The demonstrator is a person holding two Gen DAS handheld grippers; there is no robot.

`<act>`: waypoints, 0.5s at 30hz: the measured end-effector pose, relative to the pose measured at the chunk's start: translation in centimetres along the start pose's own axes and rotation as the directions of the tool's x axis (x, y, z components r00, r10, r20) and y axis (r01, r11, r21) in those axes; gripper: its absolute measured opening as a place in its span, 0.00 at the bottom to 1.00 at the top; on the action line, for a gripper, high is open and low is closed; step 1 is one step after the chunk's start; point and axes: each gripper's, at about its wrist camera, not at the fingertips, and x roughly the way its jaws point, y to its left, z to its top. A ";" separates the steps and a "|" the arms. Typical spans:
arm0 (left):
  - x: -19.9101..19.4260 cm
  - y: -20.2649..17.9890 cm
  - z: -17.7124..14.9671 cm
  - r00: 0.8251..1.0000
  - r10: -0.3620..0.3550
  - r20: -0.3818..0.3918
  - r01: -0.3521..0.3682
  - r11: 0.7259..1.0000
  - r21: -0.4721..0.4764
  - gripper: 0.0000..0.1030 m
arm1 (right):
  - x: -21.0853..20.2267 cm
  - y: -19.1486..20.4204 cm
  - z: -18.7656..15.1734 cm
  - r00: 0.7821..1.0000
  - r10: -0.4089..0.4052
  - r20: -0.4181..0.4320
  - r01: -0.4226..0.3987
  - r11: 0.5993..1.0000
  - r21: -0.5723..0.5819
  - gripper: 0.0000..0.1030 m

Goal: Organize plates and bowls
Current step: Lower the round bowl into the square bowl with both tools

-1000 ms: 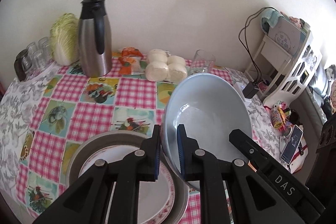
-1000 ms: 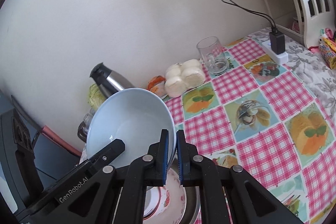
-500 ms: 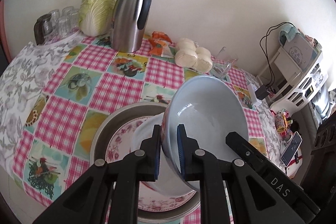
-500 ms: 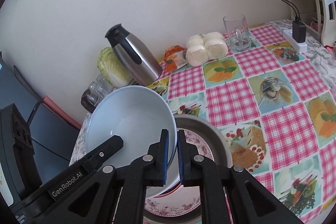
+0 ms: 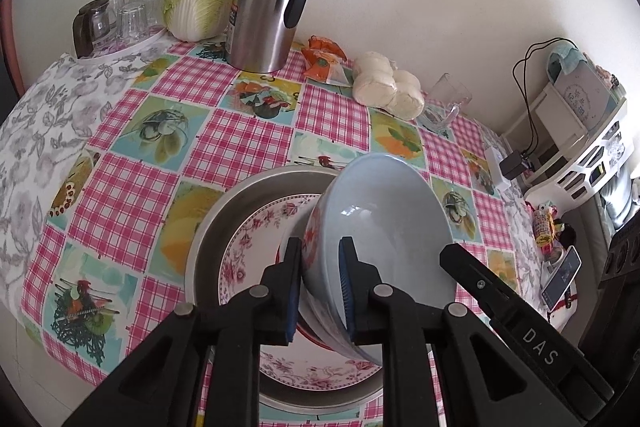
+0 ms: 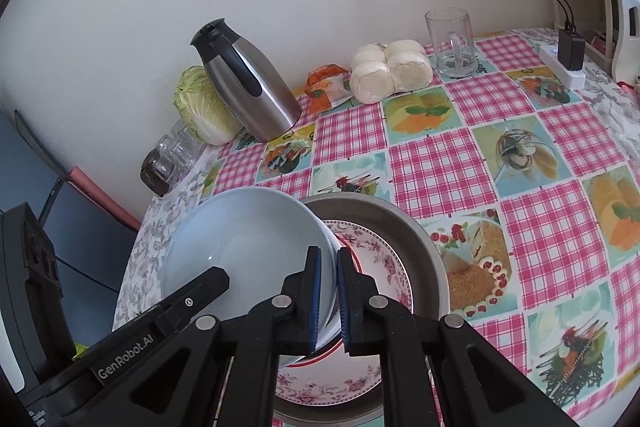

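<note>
sitting on the checked tablecloth (image 5: 240,143), a metal basin (image 5: 224,211) is holding a floral plate (image 5: 256,239); a pale blue bowl (image 5: 384,227) is tilting above the plate; left gripper (image 5: 320,291) and right gripper (image 6: 327,301) are each pinching its rim, jaws nearly closed

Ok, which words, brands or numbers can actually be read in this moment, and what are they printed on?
"DAS": on the black arm of the right gripper, seen from the left wrist view.
"GenRobot.AI": on the black arm of the left gripper, seen from the right wrist view.
Card on the white shelf: printed characters, too small to read.
Orange packet: print too blurred to read.
Phone screen: unreadable.
</note>
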 end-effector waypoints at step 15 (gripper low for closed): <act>-1.7 -1.7 0.1 0.998 0.019 0.052 -0.023 0.996 0.084 0.52 | 0.3 -0.5 0.2 1.000 -0.002 -0.004 0.002 1.000 0.013 0.10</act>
